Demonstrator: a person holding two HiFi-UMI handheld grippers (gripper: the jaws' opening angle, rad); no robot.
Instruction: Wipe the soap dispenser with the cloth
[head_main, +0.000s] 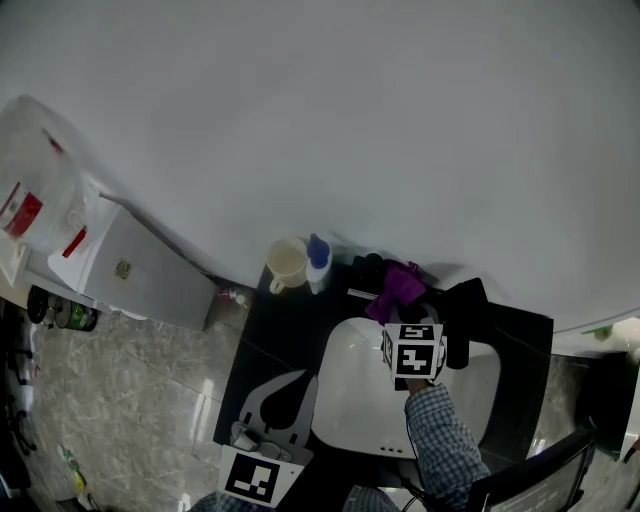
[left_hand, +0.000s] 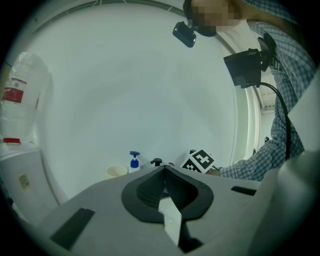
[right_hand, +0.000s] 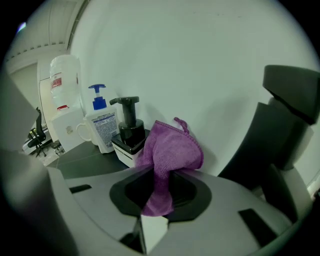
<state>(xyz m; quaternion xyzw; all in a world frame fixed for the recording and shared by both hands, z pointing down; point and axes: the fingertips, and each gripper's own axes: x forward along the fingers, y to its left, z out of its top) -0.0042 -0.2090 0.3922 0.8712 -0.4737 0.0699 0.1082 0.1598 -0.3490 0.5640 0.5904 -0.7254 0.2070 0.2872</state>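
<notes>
With the right gripper (right_hand: 156, 175) pinching the cloth (right_hand: 172, 150) just right of the dispenser (right_hand: 128, 137), best press the loose fold onto its side and sweep around, while the left gripper (left_hand: 165, 175), its 2 jaws pressed together on nothing, hangs well left of it.

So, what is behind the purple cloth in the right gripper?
The cloth, clamped in the right gripper, covers the right side of the black soap dispenser; its pump and left side show. Beyond is white wall.
</notes>
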